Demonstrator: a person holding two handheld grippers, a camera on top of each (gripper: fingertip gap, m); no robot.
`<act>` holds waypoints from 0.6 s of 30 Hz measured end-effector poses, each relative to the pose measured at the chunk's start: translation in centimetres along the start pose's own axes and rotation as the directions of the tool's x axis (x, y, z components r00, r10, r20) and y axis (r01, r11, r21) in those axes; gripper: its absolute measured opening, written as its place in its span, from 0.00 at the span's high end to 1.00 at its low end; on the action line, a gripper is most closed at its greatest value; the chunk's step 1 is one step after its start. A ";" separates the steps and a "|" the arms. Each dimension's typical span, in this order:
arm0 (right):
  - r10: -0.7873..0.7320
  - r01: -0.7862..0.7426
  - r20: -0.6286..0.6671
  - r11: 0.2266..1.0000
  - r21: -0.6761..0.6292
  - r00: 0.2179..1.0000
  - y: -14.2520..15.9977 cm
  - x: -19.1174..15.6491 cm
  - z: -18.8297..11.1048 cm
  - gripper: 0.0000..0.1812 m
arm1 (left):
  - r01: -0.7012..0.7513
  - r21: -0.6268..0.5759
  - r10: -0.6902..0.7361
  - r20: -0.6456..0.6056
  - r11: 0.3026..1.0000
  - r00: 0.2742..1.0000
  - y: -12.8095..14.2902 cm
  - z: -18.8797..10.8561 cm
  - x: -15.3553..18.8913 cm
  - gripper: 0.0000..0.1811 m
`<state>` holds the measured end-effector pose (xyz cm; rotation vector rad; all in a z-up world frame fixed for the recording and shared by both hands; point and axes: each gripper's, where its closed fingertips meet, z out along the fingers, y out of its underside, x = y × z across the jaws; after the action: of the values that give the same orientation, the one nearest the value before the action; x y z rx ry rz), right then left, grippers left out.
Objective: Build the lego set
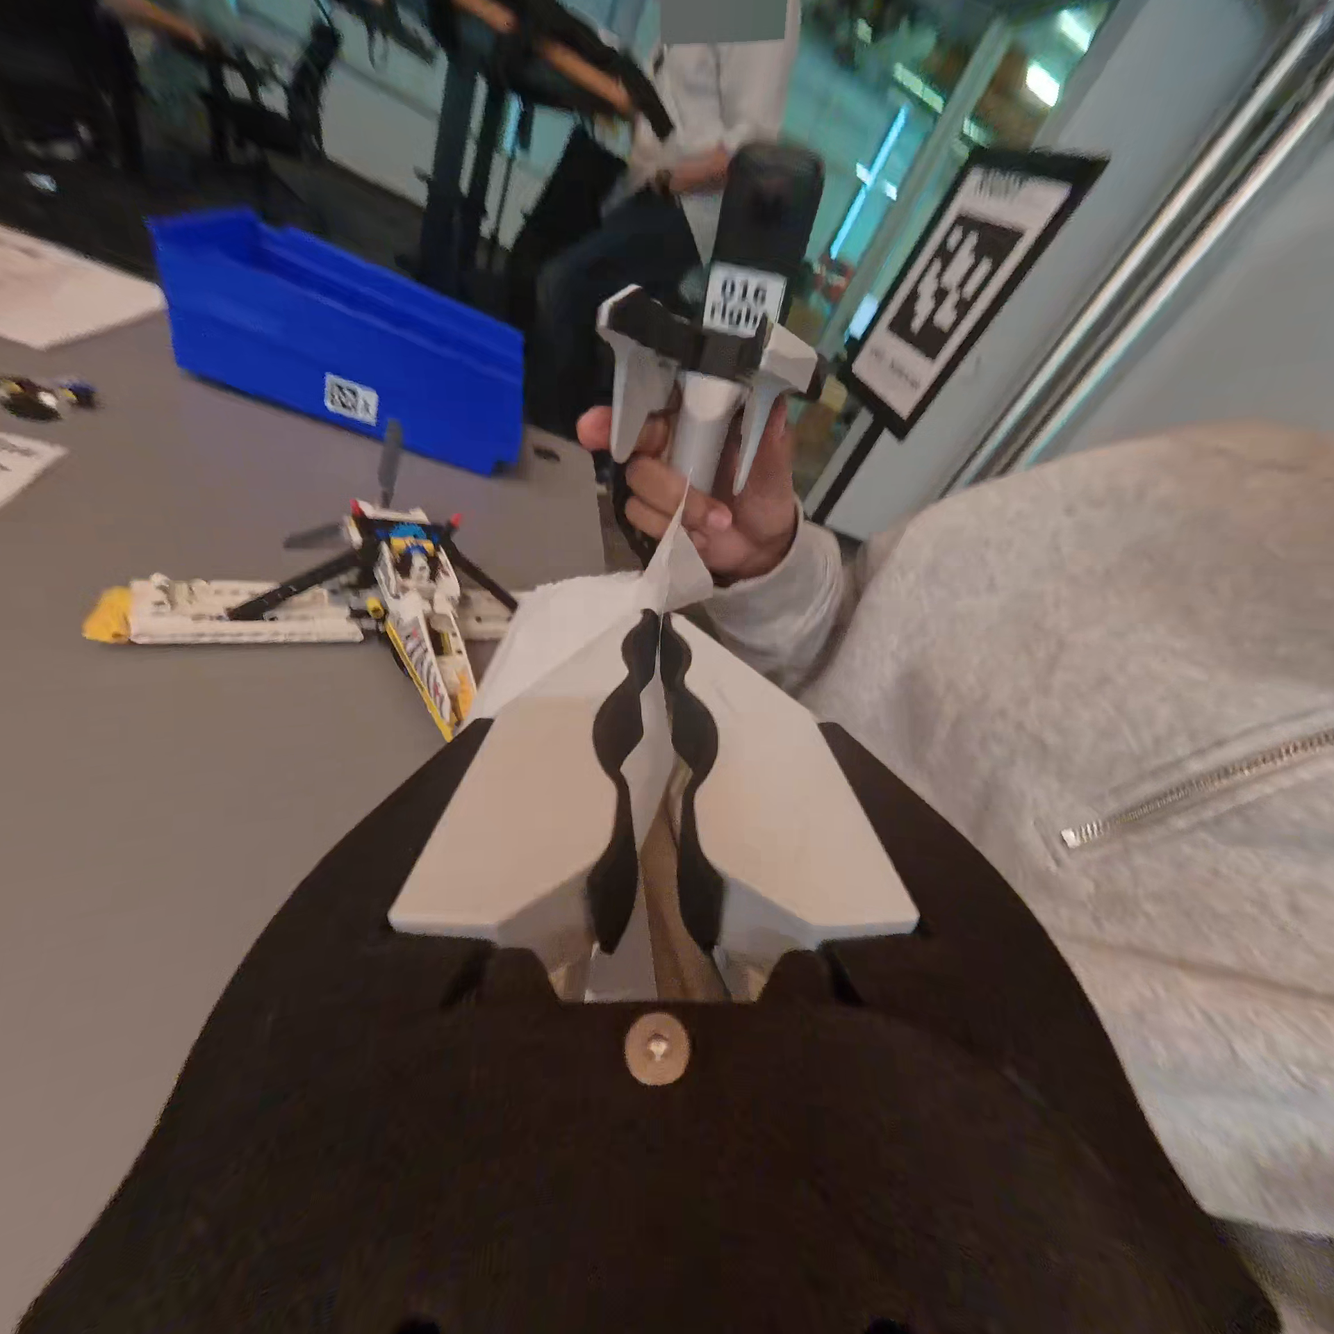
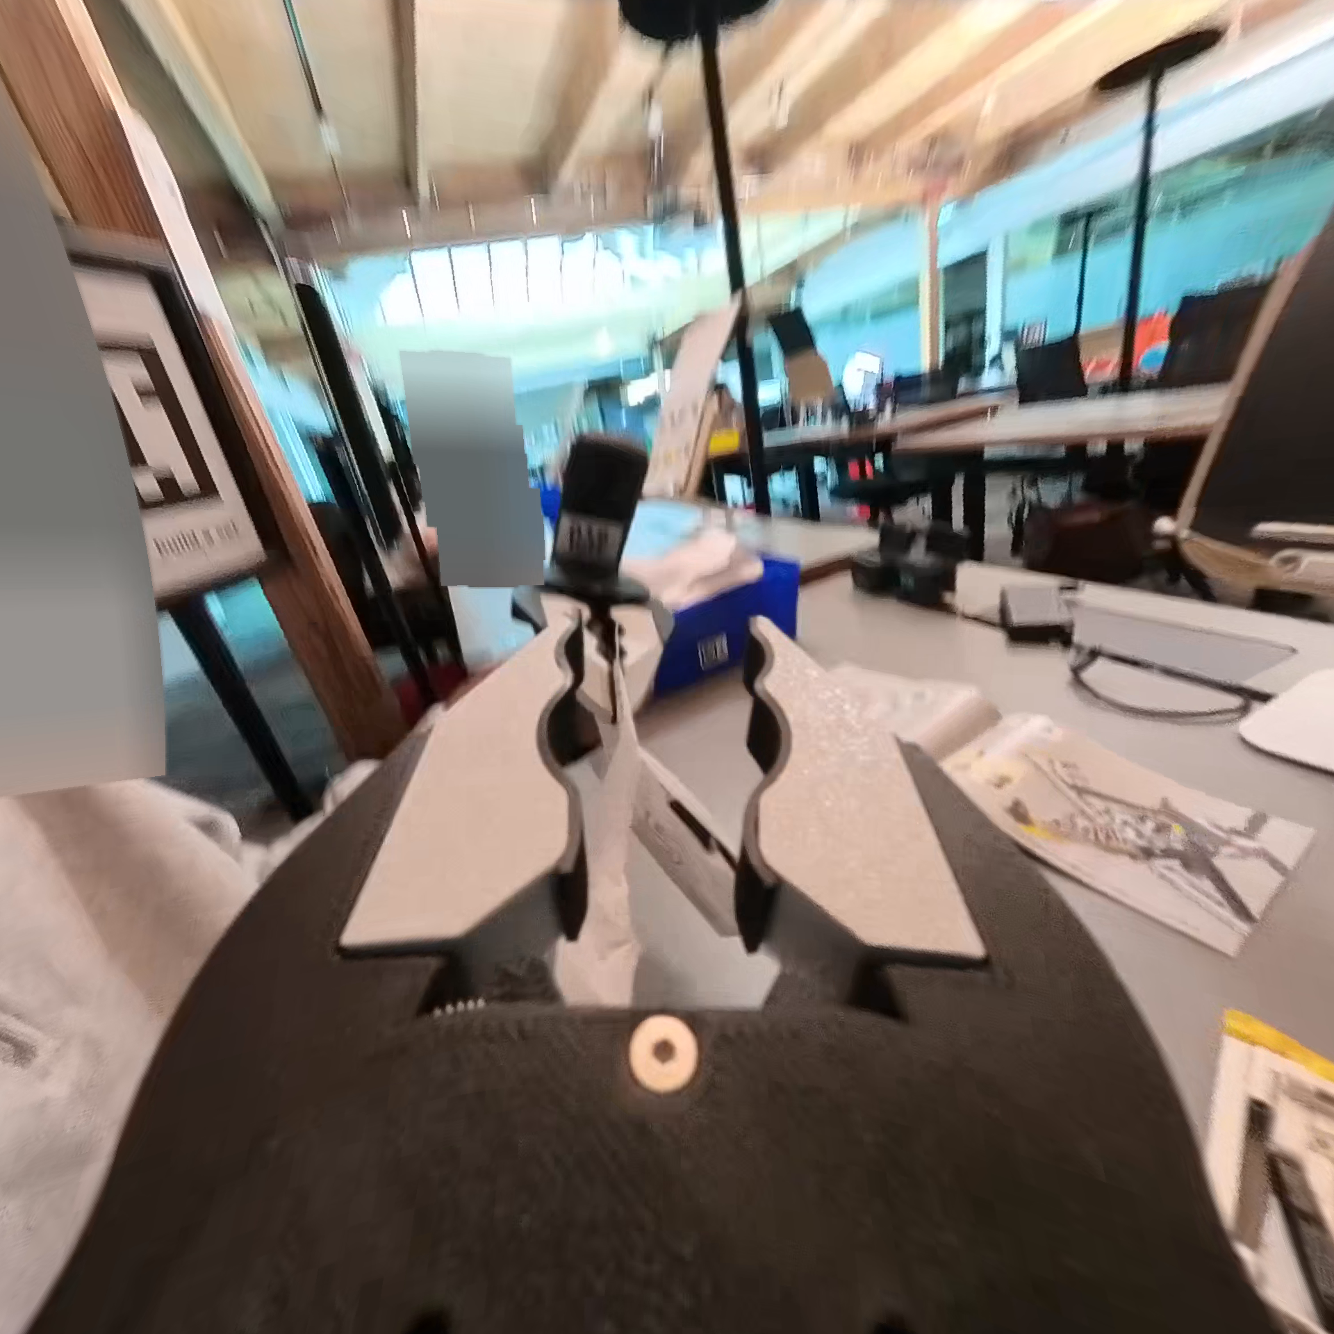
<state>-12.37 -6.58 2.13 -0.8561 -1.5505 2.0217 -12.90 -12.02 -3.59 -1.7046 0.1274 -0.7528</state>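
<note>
Two hand-held grippers are raised above a grey table (image 1: 180,830), each seen by its own camera. Across that table a blue bin (image 1: 339,339) is set at the far side, and printed instruction sheets (image 2: 1133,844) are spread near the right edge in the right wrist view.

A person's pale fleece jacket (image 1: 1083,722) fills the right side of the left wrist view. The partly built lego model (image 1: 404,599), a white, yellow and black aircraft with grey rotor blades, is laid flat on the table, left of the left gripper's fingers and well apart from both grippers. A few loose lego pieces (image 1: 43,397) are scattered at the far left edge.

The left gripper (image 1: 660,628) is pressed together, its wavy black pads nearly meeting, and a white paper bag (image 1: 577,621) is pinched between them at the tips. A twisted corner of the bag is drawn up from the tips toward the other gripper.

The right gripper (image 2: 678,642) is spread apart, with a clear gap between its jaws. In its own view the bag (image 2: 613,830) is seen in that gap, nearer the left finger; whether it is touched cannot be told because of blur. In the left wrist view this gripper (image 1: 693,447) is pointed downward, fingers toward the bag, and is held upright by a hand (image 1: 707,505) wrapped round its handle, the wrist bent and the sleeve pulled to the cuff.
</note>
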 end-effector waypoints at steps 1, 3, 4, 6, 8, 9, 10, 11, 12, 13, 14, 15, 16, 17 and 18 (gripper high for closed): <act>-0.035 0.034 0.000 0.996 -0.081 0.999 1.3 -0.5 0.8 0.75 | 0.000 -0.040 0.000 -0.010 0.999 1.000 0.6 0.2 0.2 1.00; -0.073 0.076 0.021 0.972 -0.224 0.997 4.0 -1.3 2.1 0.72 | 0.001 -0.115 -0.004 -0.025 0.993 1.000 1.9 0.7 0.5 1.00; -0.067 0.076 0.043 0.958 -0.277 0.997 5.2 -1.8 2.6 0.72 | 0.005 -0.147 -0.011 -0.039 0.989 0.999 2.4 1.0 0.7 1.00; -0.018 0.044 0.081 0.941 -0.334 0.997 6.6 -2.4 3.2 0.75 | 0.010 -0.184 -0.024 -0.077 0.983 0.997 3.0 1.5 1.3 1.00; 0.044 0.003 0.124 0.935 -0.354 0.991 7.2 -3.0 3.3 0.92 | 0.013 -0.199 -0.029 -0.078 0.980 0.997 3.2 1.9 1.3 1.00; 0.070 -0.017 0.134 0.932 -0.363 0.989 7.3 -3.1 3.3 0.93 | 0.011 -0.206 -0.029 -0.084 0.979 0.996 3.3 2.0 1.4 1.00; 0.089 -0.032 0.138 0.928 -0.370 0.986 7.5 -3.1 3.2 0.93 | 0.007 -0.209 -0.025 -0.082 0.978 0.996 3.4 2.0 1.4 1.00; 0.104 -0.042 0.147 0.926 -0.376 0.984 7.5 -3.2 3.1 0.94 | 0.006 -0.209 -0.023 -0.078 0.978 0.997 3.4 2.1 1.3 1.00; 0.118 -0.049 0.158 0.923 -0.382 0.980 7.6 -3.4 3.0 0.94 | 0.008 -0.205 -0.024 -0.076 0.979 0.997 3.3 2.1 1.2 1.00; 0.127 -0.054 0.164 0.920 -0.388 0.978 7.6 -3.5 2.9 0.97 | 0.010 -0.199 -0.025 -0.077 0.980 0.997 3.2 2.1 1.2 1.00; 0.126 -0.055 0.160 0.921 -0.385 0.979 7.6 -3.4 2.9 1.00 | 0.007 -0.191 -0.022 -0.077 0.981 0.997 3.1 2.1 1.0 1.00; 0.120 -0.053 0.157 0.925 -0.377 0.980 7.4 -3.3 2.8 1.00 | 0.000 -0.178 -0.013 -0.074 0.984 0.997 2.9 2.1 0.9 1.00; 0.117 -0.052 0.155 0.927 -0.373 0.981 7.3 -3.1 2.8 1.00 | -0.004 -0.166 -0.009 -0.076 0.986 0.997 2.8 2.2 0.8 1.00; 0.119 -0.054 0.156 0.928 -0.368 0.981 7.2 -3.1 2.7 1.00 | -0.008 -0.158 -0.005 -0.080 0.987 0.997 2.7 2.3 0.9 1.00; 0.122 -0.059 0.155 0.931 -0.359 0.980 7.0 -3.0 2.6 1.00 | -0.018 -0.144 0.007 -0.075 0.989 0.997 2.4 2.4 0.8 1.00</act>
<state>-11.98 -12.27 -3.52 -0.9146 -2.0528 1.9547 -10.22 -11.03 -5.66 -1.8121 0.2490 -0.8142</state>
